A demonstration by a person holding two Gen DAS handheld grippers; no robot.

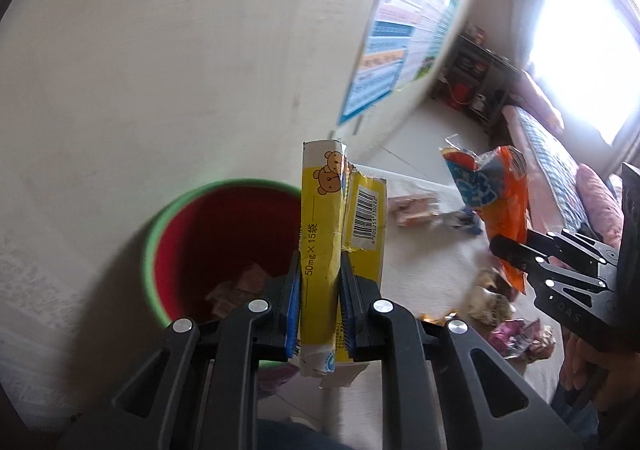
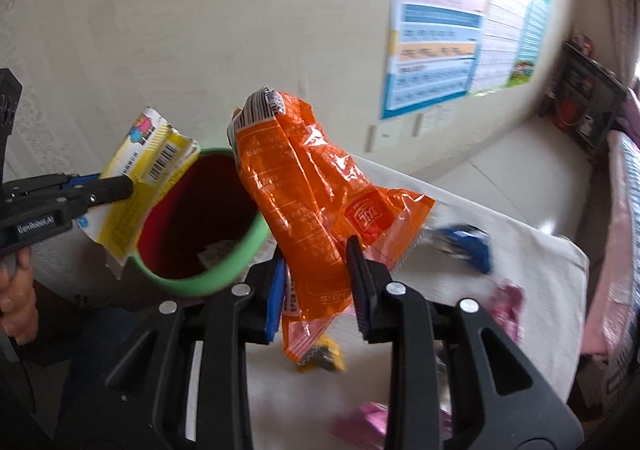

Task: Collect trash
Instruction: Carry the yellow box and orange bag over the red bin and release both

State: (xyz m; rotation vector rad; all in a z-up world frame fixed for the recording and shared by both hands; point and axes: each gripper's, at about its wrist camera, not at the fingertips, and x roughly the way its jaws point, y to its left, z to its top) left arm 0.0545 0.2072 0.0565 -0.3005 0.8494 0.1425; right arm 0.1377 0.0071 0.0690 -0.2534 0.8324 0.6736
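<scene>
**Both grippers loaded, bin at the tabletop's left end**

Far left: a person's hand (image 2: 16,290) grips the handle of the left gripper (image 1: 320,290). Its jaws are narrow, clamped on a flattened yellow cardboard medicine box (image 1: 332,234) with a bear print and a barcode. The box stands up between the blue pads (image 1: 294,302), its torn top end uppermost.

Behind and left of the box: a round bin with a green rim and red inside (image 1: 208,250). It stands against the pale wall, a few crumpled scraps at its bottom. In the right wrist view the box hangs over the bin's left rim.

Centre: the right gripper (image 2: 316,282), jaws a little wider, holds a crinkled orange plastic snack wrapper (image 2: 308,202). The wrapper rises above the jaws just right of the bin.

Right: the white tabletop (image 2: 540,250) carries loose litter, blurred: a blue wrapper (image 2: 468,246), pink wrappers (image 2: 512,302), a small yellow piece (image 2: 320,358) below the orange one.

Wall above: a coloured poster (image 2: 440,50). Far right: a pink bed edge (image 2: 616,250).
</scene>
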